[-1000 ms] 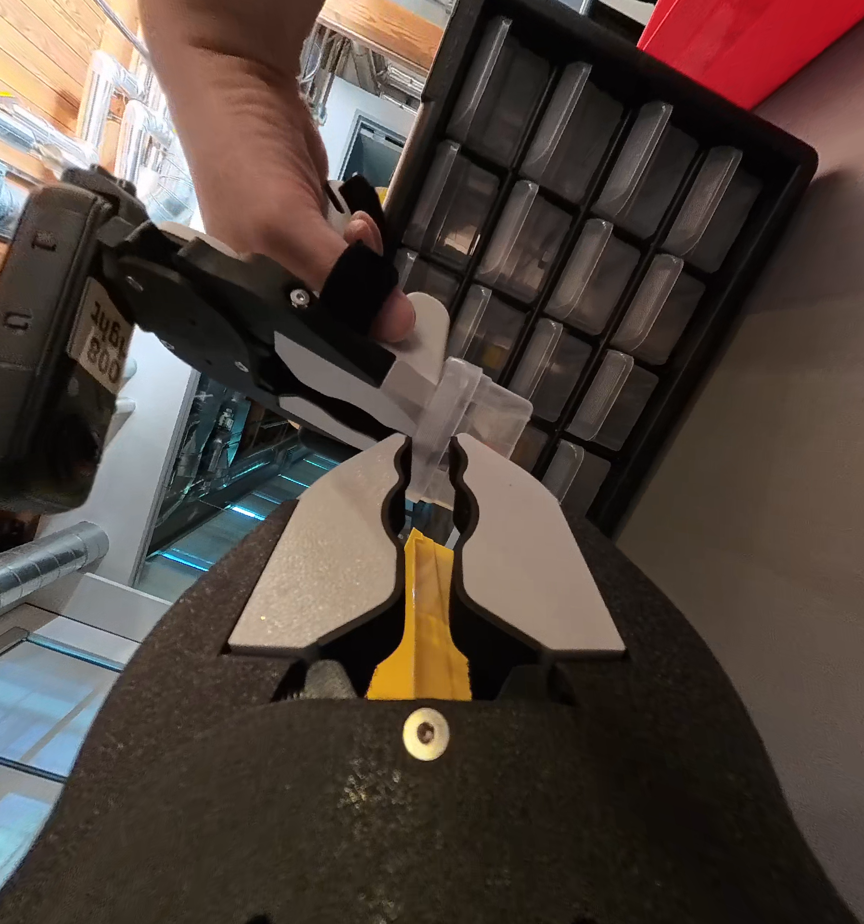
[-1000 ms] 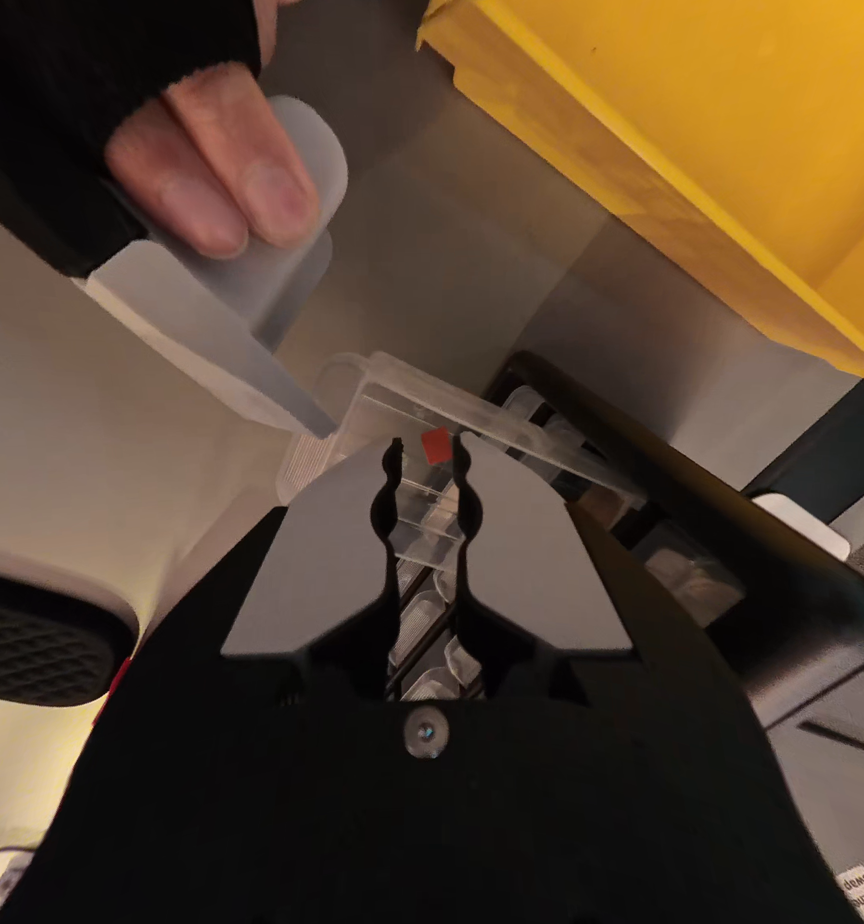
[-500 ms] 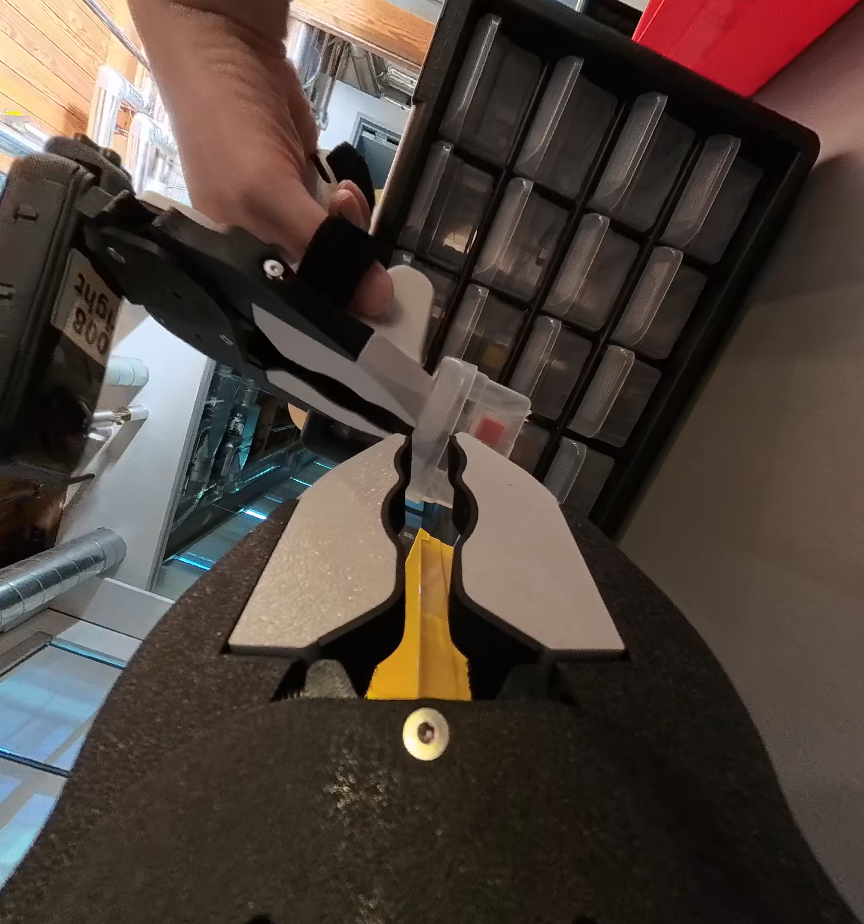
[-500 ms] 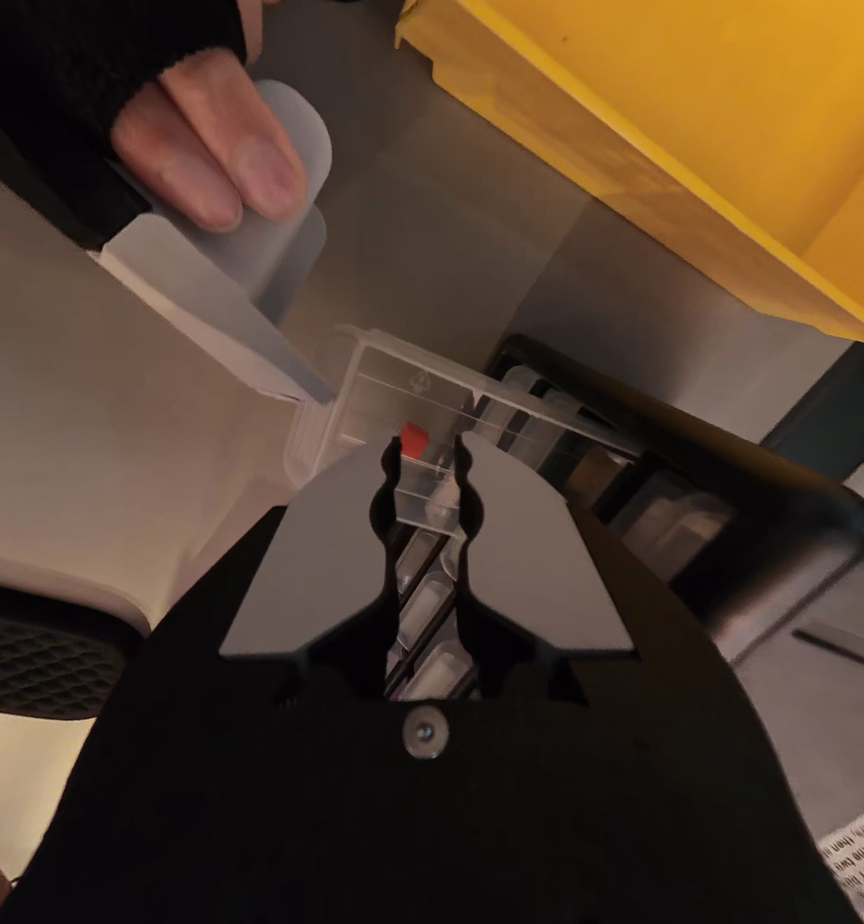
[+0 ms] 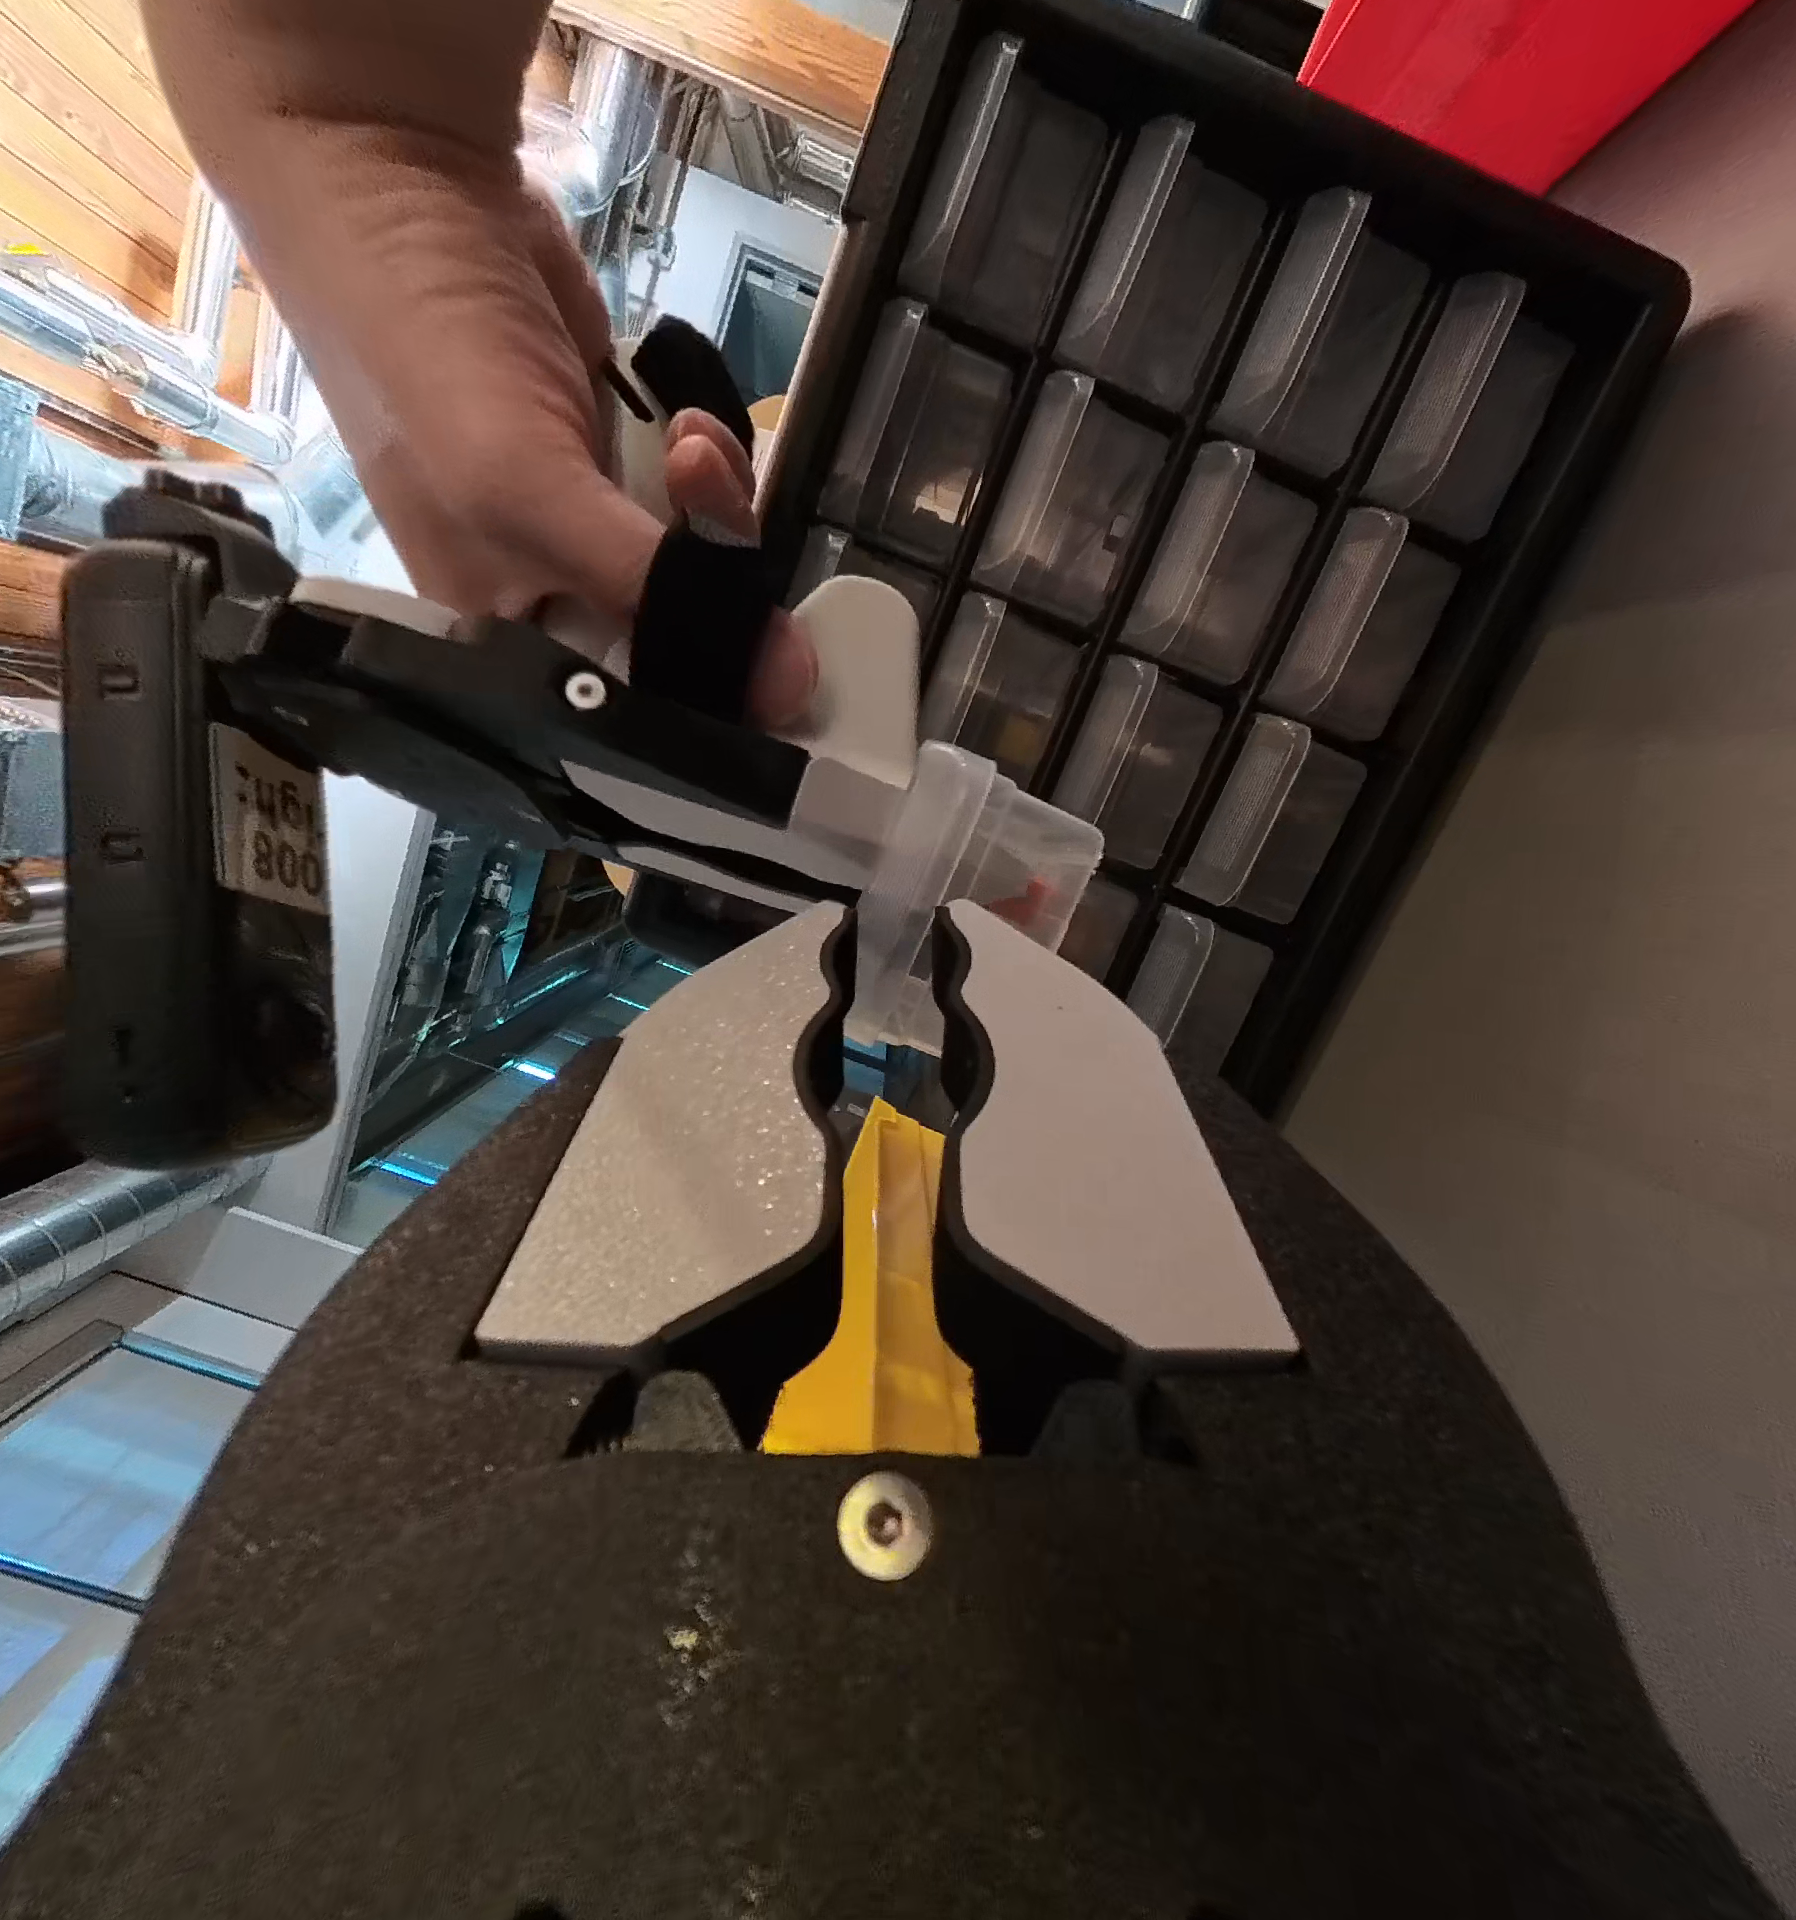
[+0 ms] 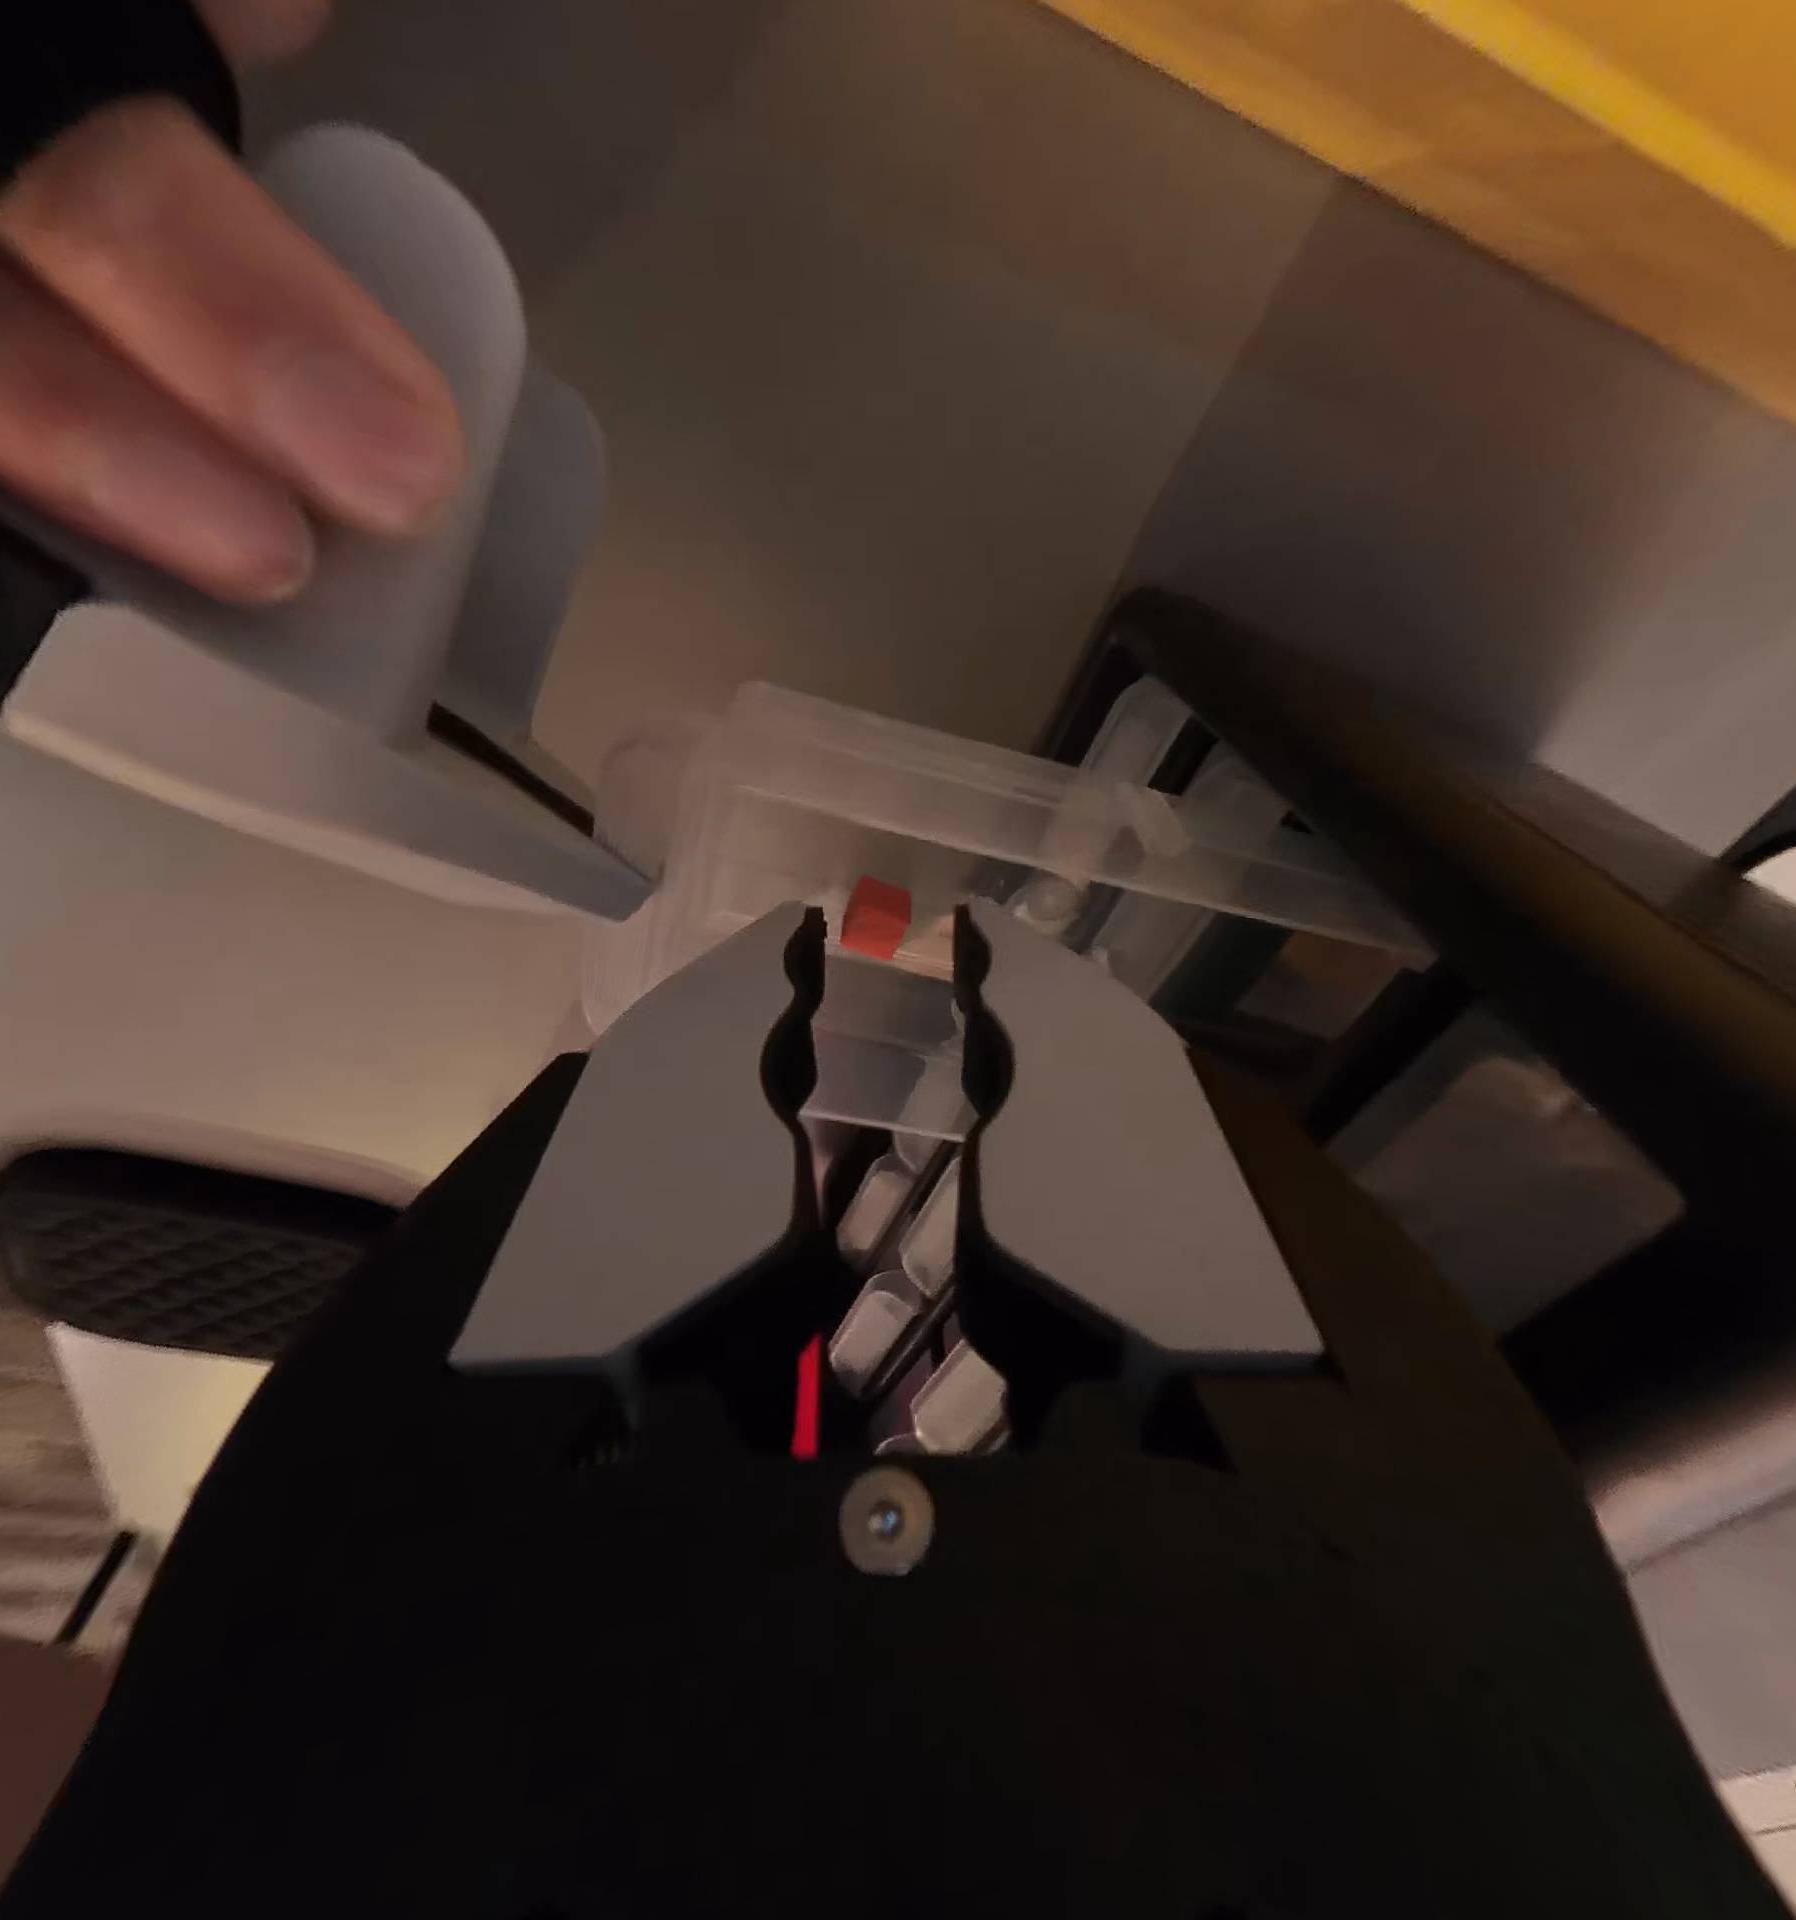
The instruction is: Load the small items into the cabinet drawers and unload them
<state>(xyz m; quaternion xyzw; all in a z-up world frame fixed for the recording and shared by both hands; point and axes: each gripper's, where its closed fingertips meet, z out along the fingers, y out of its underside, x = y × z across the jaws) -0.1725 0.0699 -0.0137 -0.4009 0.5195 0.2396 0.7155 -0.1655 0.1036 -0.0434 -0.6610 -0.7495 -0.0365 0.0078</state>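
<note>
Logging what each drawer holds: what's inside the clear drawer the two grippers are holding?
One small red block shows through the clear drawer. The right gripper hides the drawer's near end, and the view is blurred, so nothing else can be confirmed.

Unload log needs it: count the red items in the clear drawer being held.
1: a small red block lies inside the clear drawer, near its handle end. More may be hidden deeper inside.

Both wrist views look close-up at the clear drawer (image 5: 987, 862) (image 6: 977, 821) from opposite sides, each facing the cabinet (image 5: 1237, 499) (image 6: 1393, 831) just behind it.
</note>
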